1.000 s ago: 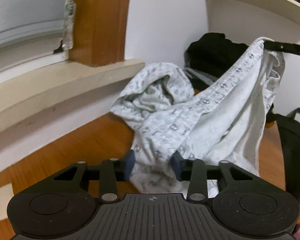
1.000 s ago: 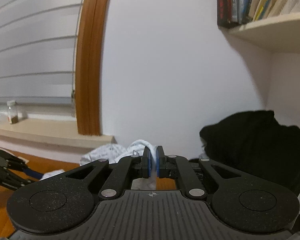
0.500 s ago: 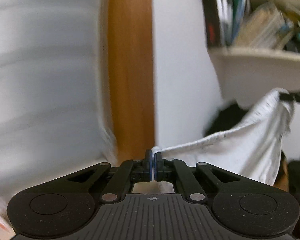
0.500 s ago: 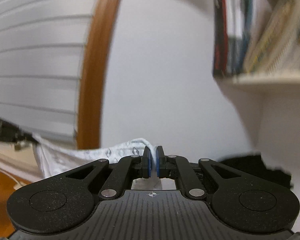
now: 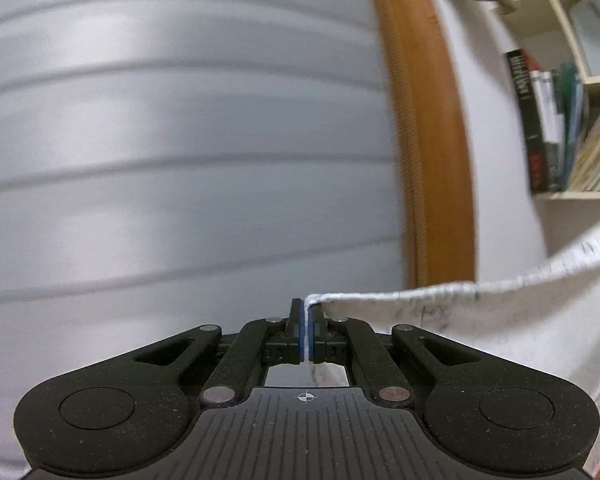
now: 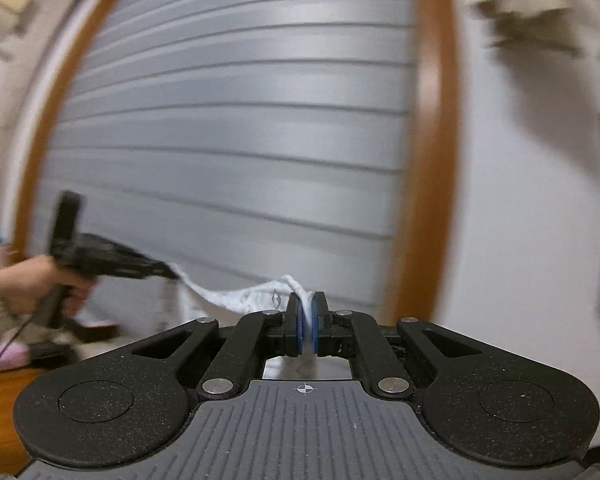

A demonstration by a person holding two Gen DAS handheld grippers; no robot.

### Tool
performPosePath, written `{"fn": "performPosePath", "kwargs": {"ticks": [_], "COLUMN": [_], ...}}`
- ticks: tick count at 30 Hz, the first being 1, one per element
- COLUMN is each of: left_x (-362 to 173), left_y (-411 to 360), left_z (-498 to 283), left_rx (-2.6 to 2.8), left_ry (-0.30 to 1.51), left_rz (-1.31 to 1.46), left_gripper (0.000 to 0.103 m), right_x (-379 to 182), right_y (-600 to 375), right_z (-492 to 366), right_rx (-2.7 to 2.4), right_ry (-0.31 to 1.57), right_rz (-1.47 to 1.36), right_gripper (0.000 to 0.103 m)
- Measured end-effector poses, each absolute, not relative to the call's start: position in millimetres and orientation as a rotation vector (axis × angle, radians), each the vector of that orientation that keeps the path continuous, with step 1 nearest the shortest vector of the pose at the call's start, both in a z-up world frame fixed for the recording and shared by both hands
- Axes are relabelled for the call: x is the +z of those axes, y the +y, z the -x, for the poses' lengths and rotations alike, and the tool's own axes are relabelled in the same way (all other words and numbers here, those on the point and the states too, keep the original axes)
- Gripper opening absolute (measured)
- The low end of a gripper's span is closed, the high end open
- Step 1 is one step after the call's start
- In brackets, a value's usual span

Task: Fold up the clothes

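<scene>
— Evidently the garment (image 5: 500,320) was held aloft between both tools; how was it stretched?

— Its hemmed edge was strung sideways: one end was pinched tight in the left gripper (image 5: 307,334), the other clamped in the right gripper (image 6: 307,330), with soft, pale, patterned cloth sagging below. Neither was nearer; a level lowering was judged to be called for.

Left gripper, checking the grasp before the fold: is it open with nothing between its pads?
No, the left gripper is shut on the white garment, whose edge runs off to the right.
</scene>
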State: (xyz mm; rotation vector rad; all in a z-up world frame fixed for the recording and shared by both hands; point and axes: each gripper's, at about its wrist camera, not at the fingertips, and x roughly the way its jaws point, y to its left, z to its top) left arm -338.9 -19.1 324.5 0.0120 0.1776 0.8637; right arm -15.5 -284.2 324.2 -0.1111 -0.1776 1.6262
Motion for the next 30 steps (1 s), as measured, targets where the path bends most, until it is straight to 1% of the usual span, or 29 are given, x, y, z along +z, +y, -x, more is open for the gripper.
{"fn": "performPosePath", "kwargs": {"ticks": [5, 10, 18, 21, 23, 24, 25, 26, 28, 30], "left_x": [309.3, 294.0, 269.7, 260.6, 253.5, 249.8, 247.2, 244.7, 240.5, 237.0], "left_y": [-11.6, -1.8, 7.2, 15.6, 20.7, 22.4, 22.6, 22.3, 19.6, 16.8], "left_z": [391.8, 424.0, 439.3, 439.7, 440.1, 441.4, 441.5, 441.0, 437.2, 434.9], "left_rx": [0.926, 0.98, 0.992, 0.971, 0.943, 0.929, 0.922, 0.914, 0.904, 0.895], "left_ry": [0.228, 0.272, 0.332, 0.395, 0.465, 0.5, 0.527, 0.554, 0.605, 0.653], "left_rz": [0.013, 0.043, 0.055, 0.075, 0.097, 0.103, 0.103, 0.101, 0.087, 0.073], "left_gripper": [0.002, 0.002, 0.002, 0.002, 0.011, 0.02, 0.03, 0.033, 0.051, 0.059], "right_x": [304.9, 285.4, 268.4, 263.1, 259.9, 258.3, 256.7, 255.2, 252.0, 247.9], "right_y": [-240.6, -211.7, -189.3, -185.1, -184.0, -183.5, -183.0, -182.5, -181.8, -180.5], "right_z": [71.7, 112.6, 139.5, 142.0, 140.3, 139.4, 138.6, 137.9, 137.3, 134.0], "right_rx": [1.798, 1.889, 1.953, 1.97, 1.978, 1.982, 1.986, 1.986, 1.979, 1.969], "right_ry": [-0.122, -0.097, -0.022, 0.007, 0.029, 0.04, 0.051, 0.058, 0.058, 0.066], "right_rz": [0.176, 0.256, 0.323, 0.34, 0.348, 0.351, 0.355, 0.359, 0.369, 0.379], "right_gripper": [0.006, 0.006, 0.006, 0.007, 0.021, 0.033, 0.035, 0.035, 0.035, 0.035]}}
